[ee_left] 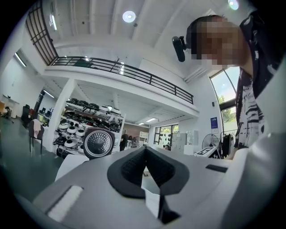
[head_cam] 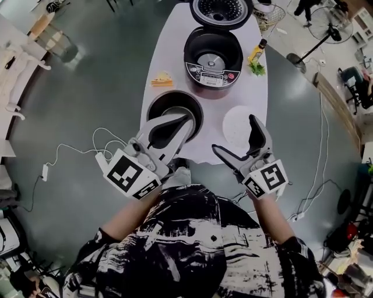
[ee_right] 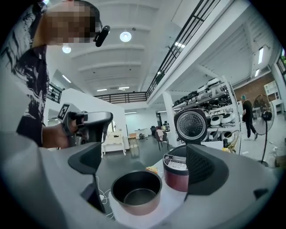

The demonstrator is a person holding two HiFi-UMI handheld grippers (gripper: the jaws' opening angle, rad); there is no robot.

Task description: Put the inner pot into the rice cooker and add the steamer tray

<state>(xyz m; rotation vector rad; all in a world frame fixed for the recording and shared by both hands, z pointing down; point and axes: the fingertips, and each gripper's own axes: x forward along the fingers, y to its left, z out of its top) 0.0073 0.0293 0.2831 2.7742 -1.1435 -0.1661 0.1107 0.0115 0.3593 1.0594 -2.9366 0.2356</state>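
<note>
The dark inner pot (head_cam: pixel 175 105) stands on the white table (head_cam: pixel 169 43) near its front edge, empty. The open rice cooker (head_cam: pixel 213 58) sits further back with its lid (head_cam: pixel 221 10) raised. A white steamer tray (head_cam: pixel 236 127) lies flat to the right of the pot. My left gripper (head_cam: pixel 187 119) hangs over the pot's near side, shut, with nothing seen between its pads (ee_left: pixel 145 167). My right gripper (head_cam: pixel 235 134) is open at the table's front right, beside the tray. In the right gripper view the pot (ee_right: pixel 136 191) and the cooker (ee_right: pixel 176 172) show between the open jaws.
A yellow item (head_cam: pixel 162 79) lies left of the cooker; a bottle (head_cam: pixel 257 51) and a green sprig (head_cam: pixel 256 68) are to its right. A wire basket (head_cam: pixel 269 16) stands at the far right corner. White cables (head_cam: pixel 76 151) trail on the floor at the left.
</note>
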